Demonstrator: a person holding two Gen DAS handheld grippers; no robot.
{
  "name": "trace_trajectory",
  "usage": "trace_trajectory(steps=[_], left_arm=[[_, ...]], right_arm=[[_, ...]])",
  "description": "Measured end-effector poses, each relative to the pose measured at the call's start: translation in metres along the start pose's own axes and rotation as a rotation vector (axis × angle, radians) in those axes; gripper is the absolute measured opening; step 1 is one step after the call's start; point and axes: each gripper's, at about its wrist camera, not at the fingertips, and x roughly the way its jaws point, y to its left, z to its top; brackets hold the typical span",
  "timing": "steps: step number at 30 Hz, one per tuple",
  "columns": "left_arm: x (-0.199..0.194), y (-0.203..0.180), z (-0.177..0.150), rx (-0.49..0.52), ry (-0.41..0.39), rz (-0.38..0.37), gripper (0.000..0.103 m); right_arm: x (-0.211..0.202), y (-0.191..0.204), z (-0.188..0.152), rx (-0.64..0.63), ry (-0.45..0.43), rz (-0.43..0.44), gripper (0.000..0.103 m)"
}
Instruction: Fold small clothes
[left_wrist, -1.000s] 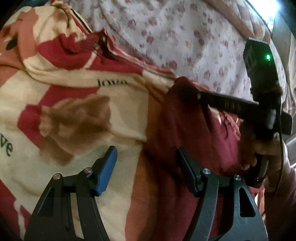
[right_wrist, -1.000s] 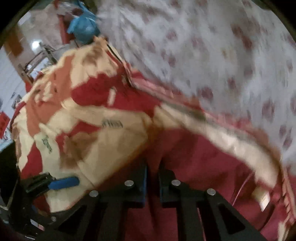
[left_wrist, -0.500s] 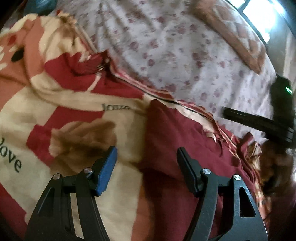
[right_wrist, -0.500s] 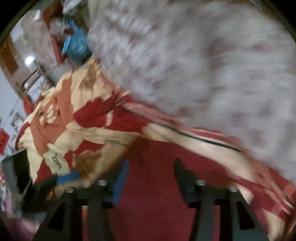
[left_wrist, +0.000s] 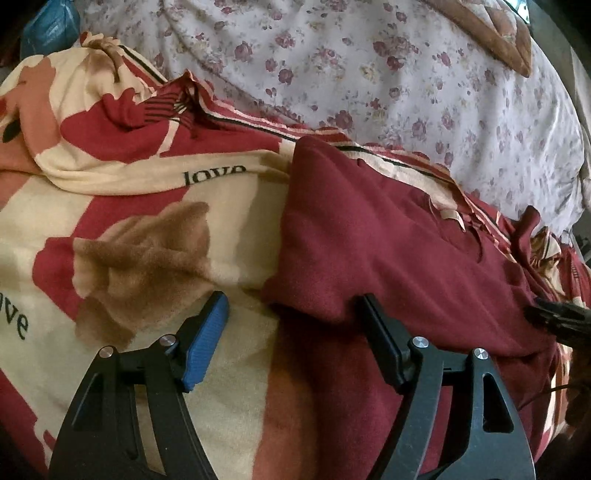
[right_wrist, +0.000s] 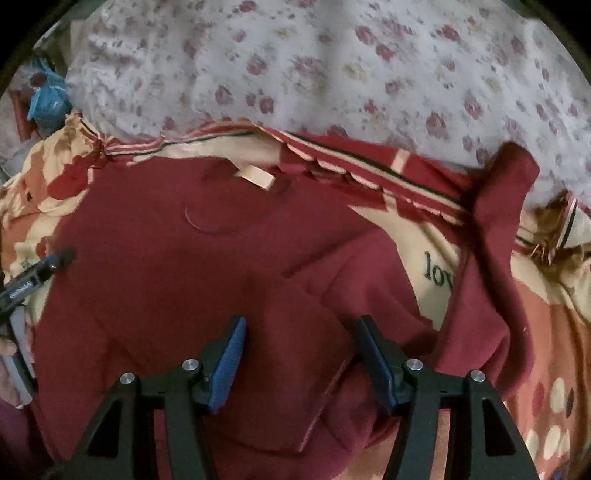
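The left gripper (left_wrist: 291, 328) is held low over the bedding with its two black fingers spread wide and nothing between them; its blue-padded finger (left_wrist: 207, 332) is seen above the blanket, while the other finger lies at the folded edge of the dark red fleece garment (left_wrist: 388, 251). The right gripper (right_wrist: 299, 347) is likewise spread wide and empty, and is poised directly above the middle of the same garment (right_wrist: 207, 266), where a folded flap is seen between its fingers. In the right wrist view the left gripper's tip (right_wrist: 55, 262) is seen at the garment's left edge.

The garment is laid partly folded on a cream, red and brown plush blanket printed with the word "love" (left_wrist: 147, 229), and one sleeve (right_wrist: 495, 229) is stretched out to the right across the blanket. A small beige label (right_wrist: 258, 177) is seen near its collar. Beyond the blanket a white quilt with small dark red flowers (left_wrist: 406, 74) is spread. A blue bag (right_wrist: 46, 103) is visible at the far left.
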Motion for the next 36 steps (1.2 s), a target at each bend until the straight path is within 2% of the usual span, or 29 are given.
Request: trace_trajectory(steps=[1,3,4,5,7,8,12,14,15,16,18,22,23,25,29,31,34,36], left_arm=[[-0.001,0.0,0.0,-0.003,-0.003,-0.003,0.074],[-0.008,0.002,0.0,-0.025,-0.037,-0.011,0.074],[-0.016,0.003,0.001,-0.043,-0.084,-0.025,0.074],[-0.022,0.002,0.002,-0.046,-0.115,-0.035,0.074],[-0.03,-0.002,0.005,-0.029,-0.157,-0.044,0.074],[-0.031,-0.005,0.005,-0.013,-0.164,-0.044,0.074],[-0.017,-0.012,0.002,0.03,-0.103,-0.016,0.074],[-0.014,-0.011,0.001,0.027,-0.081,-0.022,0.074],[-0.013,-0.01,0.002,0.021,-0.077,-0.025,0.074],[-0.013,-0.009,0.001,0.014,-0.074,-0.026,0.074],[-0.011,-0.007,0.001,-0.004,-0.059,-0.032,0.074],[-0.011,-0.005,0.001,-0.018,-0.051,-0.035,0.074],[-0.011,-0.005,0.001,-0.016,-0.055,-0.036,0.074],[-0.017,-0.005,0.001,-0.019,-0.085,-0.04,0.074],[-0.035,-0.004,0.006,-0.032,-0.182,-0.068,0.074],[-0.033,-0.006,0.007,-0.026,-0.175,-0.067,0.074],[-0.013,-0.011,0.005,0.007,-0.09,-0.034,0.074],[-0.003,-0.013,0.003,0.022,-0.04,-0.017,0.074]], right_arm=[[-0.001,0.0,0.0,-0.012,0.0,0.011,0.028],[-0.012,0.012,0.003,-0.087,-0.034,-0.023,0.012],[-0.021,0.018,0.005,-0.13,-0.069,-0.058,0.003],[-0.031,0.024,0.007,-0.157,-0.114,-0.094,0.0],[-0.046,0.024,0.016,-0.163,-0.21,-0.17,0.0],[-0.046,0.022,0.022,-0.154,-0.229,-0.177,0.0],[-0.021,0.007,0.033,-0.071,-0.154,-0.121,0.0],[-0.019,0.001,0.028,-0.028,-0.101,-0.014,0.006],[-0.021,0.001,0.025,-0.022,-0.093,0.005,0.023],[-0.023,0.001,0.021,-0.026,-0.091,-0.001,0.045],[-0.029,-0.001,0.011,-0.017,-0.085,-0.047,0.05],[-0.024,-0.018,-0.007,0.097,-0.056,0.04,0.049],[-0.02,-0.019,-0.01,0.103,-0.043,0.046,0.045],[-0.015,-0.013,-0.015,0.067,-0.055,0.004,0.005],[-0.046,0.001,-0.002,-0.004,-0.196,-0.047,0.005],[-0.059,0.002,0.007,-0.02,-0.259,-0.097,0.004],[-0.041,-0.002,0.016,-0.026,-0.244,-0.176,0.004],[-0.017,-0.01,0.016,0.009,-0.146,-0.169,0.005]])
